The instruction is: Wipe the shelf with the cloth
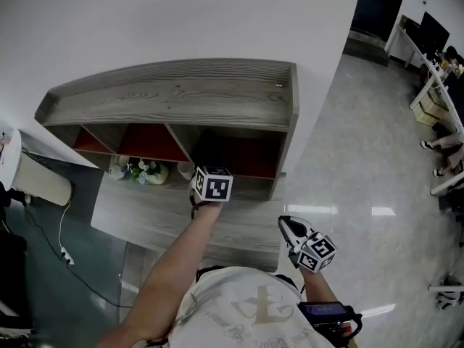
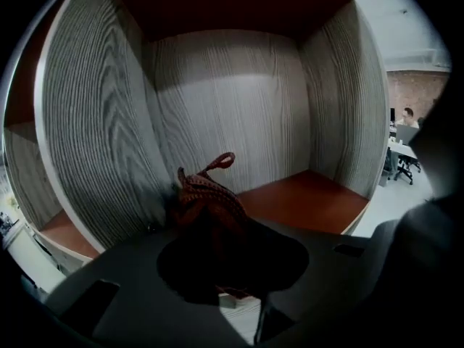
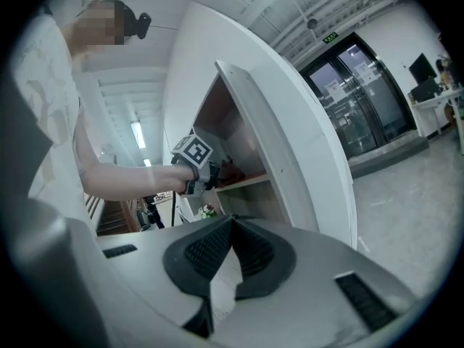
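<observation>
A grey wood-grain shelf (image 1: 174,93) with red-floored compartments stands against the white wall. My left gripper (image 1: 206,194) reaches to the mouth of the right compartment (image 2: 304,201); in the head view its marker cube hides the jaws. In the left gripper view the left gripper (image 2: 217,259) is shut on a bunched dark red cloth (image 2: 206,194), held by the compartment's left wall just above the red floor. The right gripper view shows the cloth (image 3: 228,171) at the shelf (image 3: 246,158). My right gripper (image 1: 291,229) hangs back over the floor, shut and holding nothing (image 3: 230,227).
A small pot of flowers (image 1: 145,170) sits on the lower ledge in front of the middle compartment. A white appliance (image 1: 40,180) with a cable stands at the left. Desks and chairs (image 1: 435,85) line the far right across the glossy floor (image 1: 362,180).
</observation>
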`<state>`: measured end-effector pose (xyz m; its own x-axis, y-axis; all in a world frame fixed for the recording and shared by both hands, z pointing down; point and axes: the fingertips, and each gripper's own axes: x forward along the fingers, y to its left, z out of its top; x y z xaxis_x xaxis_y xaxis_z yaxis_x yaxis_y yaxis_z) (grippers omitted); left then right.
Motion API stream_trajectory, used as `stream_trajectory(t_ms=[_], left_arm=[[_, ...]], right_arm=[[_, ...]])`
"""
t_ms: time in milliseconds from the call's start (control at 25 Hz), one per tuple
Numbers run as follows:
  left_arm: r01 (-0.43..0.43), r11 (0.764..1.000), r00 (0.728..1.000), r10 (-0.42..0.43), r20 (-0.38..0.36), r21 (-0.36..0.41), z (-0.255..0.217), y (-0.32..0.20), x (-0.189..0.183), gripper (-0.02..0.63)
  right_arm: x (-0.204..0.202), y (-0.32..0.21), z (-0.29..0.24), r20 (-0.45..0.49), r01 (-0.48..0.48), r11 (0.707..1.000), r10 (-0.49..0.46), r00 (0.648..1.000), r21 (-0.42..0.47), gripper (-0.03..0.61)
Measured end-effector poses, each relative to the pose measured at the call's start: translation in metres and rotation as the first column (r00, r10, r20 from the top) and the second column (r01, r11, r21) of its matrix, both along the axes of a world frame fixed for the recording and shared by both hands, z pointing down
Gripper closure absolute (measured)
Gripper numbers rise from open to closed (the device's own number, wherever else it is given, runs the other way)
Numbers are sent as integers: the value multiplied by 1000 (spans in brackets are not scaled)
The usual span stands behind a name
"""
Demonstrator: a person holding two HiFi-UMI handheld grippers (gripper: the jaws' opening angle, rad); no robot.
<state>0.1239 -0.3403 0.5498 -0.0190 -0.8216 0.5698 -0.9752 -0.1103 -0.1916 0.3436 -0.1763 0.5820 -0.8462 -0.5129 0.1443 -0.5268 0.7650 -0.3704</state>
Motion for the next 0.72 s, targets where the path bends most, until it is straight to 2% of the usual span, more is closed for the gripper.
stream_trajectory(t_ms=[120,280,440,720], left_arm=[[-25,1000,1000,25,-11,-15,3,0,5,515],[-105,992,994,102,-42,-69,7,-2,23,515],[-185,976,981,177,-75,-113,7,-5,49,515],[-296,944,954,284,-100,-146,5,-9,91,517]], right_arm=[[4,2,4,0,7,1000,-7,1000,-7,574],[12,2,6,1,6,1000,-6,1000,-7,574],[19,1,7,1,4,1000,-4,1000,-8,574],[31,2,10,7,-3,1000,4,1000,-12,574]])
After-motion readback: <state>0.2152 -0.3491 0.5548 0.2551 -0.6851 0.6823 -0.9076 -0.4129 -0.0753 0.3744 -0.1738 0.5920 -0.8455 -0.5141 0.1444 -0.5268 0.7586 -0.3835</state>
